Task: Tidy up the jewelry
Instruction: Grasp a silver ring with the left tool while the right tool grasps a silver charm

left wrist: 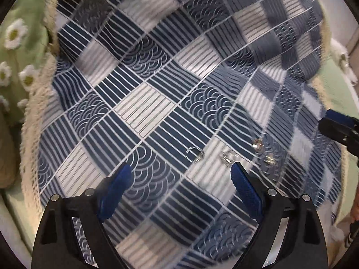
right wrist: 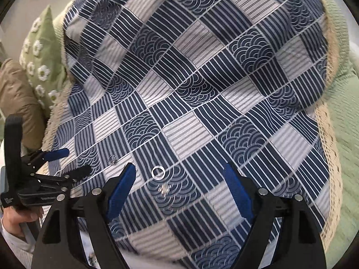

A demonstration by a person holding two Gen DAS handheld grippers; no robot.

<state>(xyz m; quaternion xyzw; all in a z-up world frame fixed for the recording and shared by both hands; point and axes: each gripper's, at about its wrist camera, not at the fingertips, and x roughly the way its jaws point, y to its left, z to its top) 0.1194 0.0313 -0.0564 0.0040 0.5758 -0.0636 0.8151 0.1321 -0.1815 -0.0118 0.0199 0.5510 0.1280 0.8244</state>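
Several small silver jewelry pieces lie on a blue-and-white patchwork cloth [left wrist: 157, 94]. In the left wrist view a ring [left wrist: 194, 154] lies just ahead of my open, empty left gripper [left wrist: 180, 174]; a sparkly piece [left wrist: 227, 157] sits by the right fingertip [left wrist: 237, 174], with a stud [left wrist: 257, 145] and another piece [left wrist: 269, 159] further right. In the right wrist view a plain ring [right wrist: 158, 172] and a small sparkly piece [right wrist: 164, 189] lie between the fingers of my open, empty right gripper [right wrist: 179, 174]. Another piece [right wrist: 112, 159] lies to the left, near the left gripper [right wrist: 74, 161].
The cloth [right wrist: 202, 89] has a cream fringed border [right wrist: 329, 134] and lies on green bedding [right wrist: 345, 103]. A green pillow with white flowers [left wrist: 20, 51] sits at the left, also in the right wrist view [right wrist: 42, 67]. The right gripper's tip [left wrist: 336, 125] shows at the right edge.
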